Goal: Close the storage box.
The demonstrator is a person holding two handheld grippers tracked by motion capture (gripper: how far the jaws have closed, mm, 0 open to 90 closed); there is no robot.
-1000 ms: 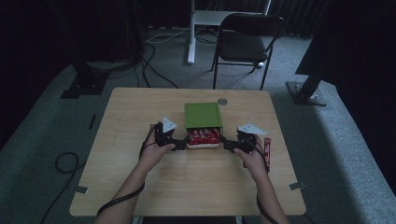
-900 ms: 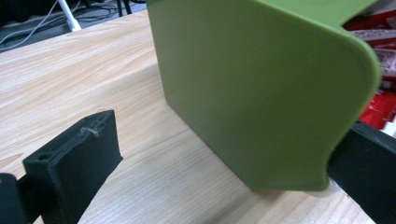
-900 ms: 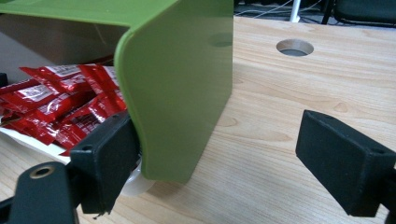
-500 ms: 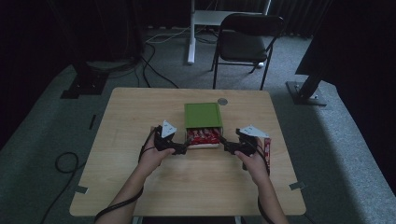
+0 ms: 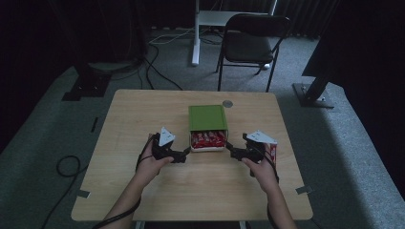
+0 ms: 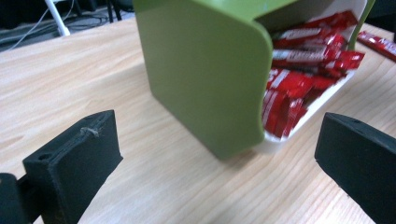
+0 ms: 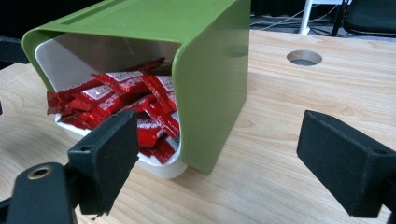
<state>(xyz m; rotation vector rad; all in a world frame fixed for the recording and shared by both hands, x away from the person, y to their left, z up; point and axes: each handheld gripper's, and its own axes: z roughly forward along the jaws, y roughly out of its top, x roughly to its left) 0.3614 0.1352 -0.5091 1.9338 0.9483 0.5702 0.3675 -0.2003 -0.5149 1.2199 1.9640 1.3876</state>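
A green box (image 5: 207, 117) with a white lining lies on its side mid-table, its mouth facing the person. Several red snack packets (image 5: 207, 139) spill from the mouth. My left gripper (image 5: 185, 154) sits open just off the box's near left corner, and my right gripper (image 5: 230, 148) sits open off the near right corner. In the left gripper view the green box (image 6: 205, 70) and red packets (image 6: 299, 70) lie just ahead of the open left gripper (image 6: 219, 140). From the right gripper (image 7: 224, 158), the box (image 7: 210, 70) and packets (image 7: 121, 102) are equally close.
A loose red packet (image 5: 273, 151) lies on the wooden table (image 5: 143, 119) beside the right hand, and shows as a loose packet (image 6: 380, 42). A round cable hole (image 5: 228, 103) lies behind the box. A black chair (image 5: 253, 43) stands beyond the table's far edge.
Both hands have shifted only slightly beside the box mouth. The box and packets have stayed where they were, and both grippers remain open.
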